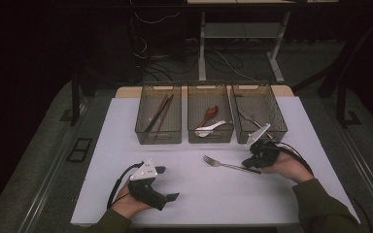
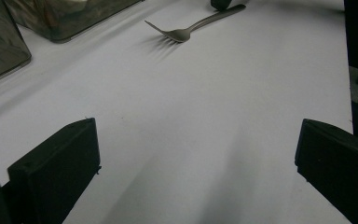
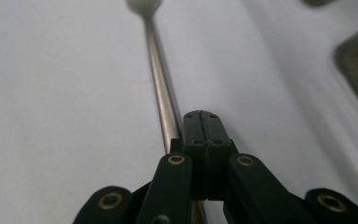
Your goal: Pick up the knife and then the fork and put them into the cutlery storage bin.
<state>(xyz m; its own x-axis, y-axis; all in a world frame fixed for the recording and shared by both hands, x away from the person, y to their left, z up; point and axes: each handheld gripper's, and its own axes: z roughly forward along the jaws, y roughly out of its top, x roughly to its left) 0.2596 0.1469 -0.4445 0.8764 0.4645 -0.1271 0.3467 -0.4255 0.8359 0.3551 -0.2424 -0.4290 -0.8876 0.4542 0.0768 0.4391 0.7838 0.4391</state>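
High view: my right gripper grips the fork by its handle, jaws closed, right of centre on the worktop.
Left gripper: near left, jaws wide open, holding nothing.

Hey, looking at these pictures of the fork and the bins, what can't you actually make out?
- Fork handle end: high view, hidden under the right gripper.
- Fork tines: right gripper view, blurred and cut by the top edge.
- Right bin contents: high view, too dark and small to identify.
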